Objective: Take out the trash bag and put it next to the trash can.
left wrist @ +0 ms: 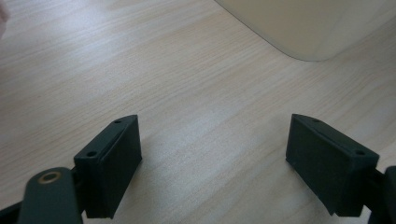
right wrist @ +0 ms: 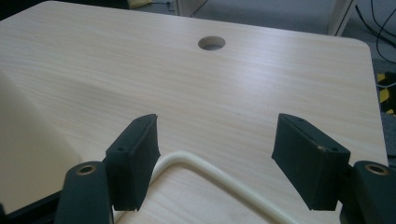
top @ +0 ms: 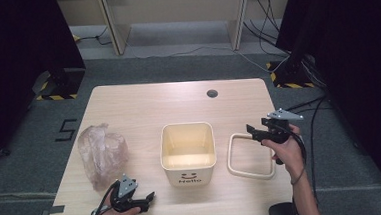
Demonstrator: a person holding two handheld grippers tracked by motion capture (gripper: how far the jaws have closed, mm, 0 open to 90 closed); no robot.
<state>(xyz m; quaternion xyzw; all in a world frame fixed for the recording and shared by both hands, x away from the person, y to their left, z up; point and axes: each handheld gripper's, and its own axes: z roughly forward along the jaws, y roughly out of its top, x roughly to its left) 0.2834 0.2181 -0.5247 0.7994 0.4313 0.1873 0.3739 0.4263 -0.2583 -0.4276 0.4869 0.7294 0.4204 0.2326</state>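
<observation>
— What do we have ahead of our right tongs (right wrist: 215, 161)?
— Their black jaws stand wide apart over the pale wood counter (right wrist: 140, 60). A cream square frame (right wrist: 205, 170) lies flat there, its rounded corner between them, just beside the left jaw. Farther off, we see a round cable hole (right wrist: 211, 43).

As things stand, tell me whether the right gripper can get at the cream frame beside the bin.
Probably yes: the right gripper hangs open right over the frame's near corner, with nothing between its jaws and the rim.
</observation>
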